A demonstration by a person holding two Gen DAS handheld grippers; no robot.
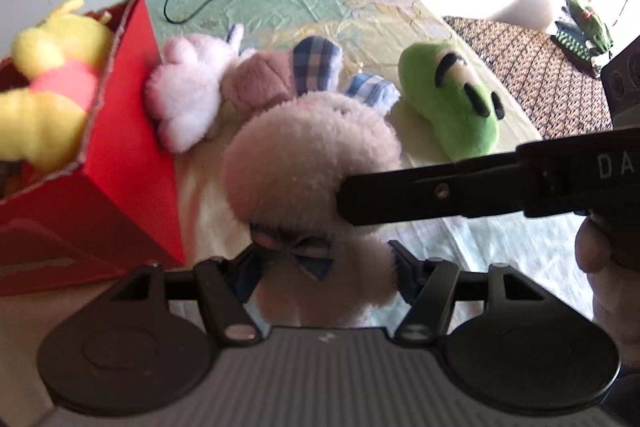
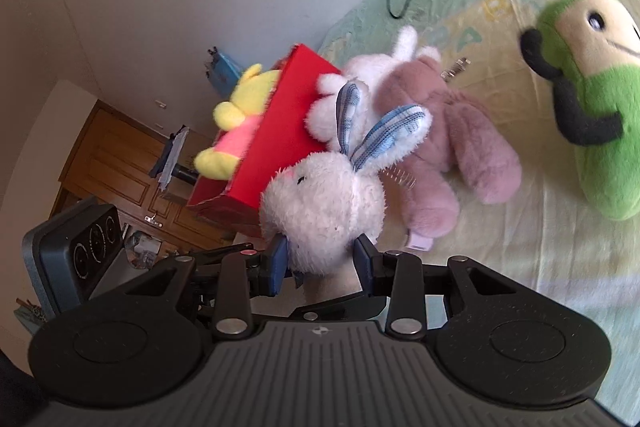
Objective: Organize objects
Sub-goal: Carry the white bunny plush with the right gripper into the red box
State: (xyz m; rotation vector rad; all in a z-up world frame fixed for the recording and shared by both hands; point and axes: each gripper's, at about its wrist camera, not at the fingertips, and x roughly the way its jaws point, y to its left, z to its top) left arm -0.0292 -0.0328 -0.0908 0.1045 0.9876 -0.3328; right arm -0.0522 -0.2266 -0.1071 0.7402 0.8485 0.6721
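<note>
Claws: left (image 1: pixel 324 267), right (image 2: pixel 322 263) both grasping fluffy white bunny (image 2: pixel 320 211) | red cardboard box (image 1: pixel 120 163) beside

White letters "DA" stand on the black arm of the right gripper (image 1: pixel 348 195) at the right edge of the left wrist view; the rest of the word is cut off. The cloth (image 2: pixel 476 31) bears large pale letters near the green toy (image 2: pixel 600 131), too faint to read
</note>
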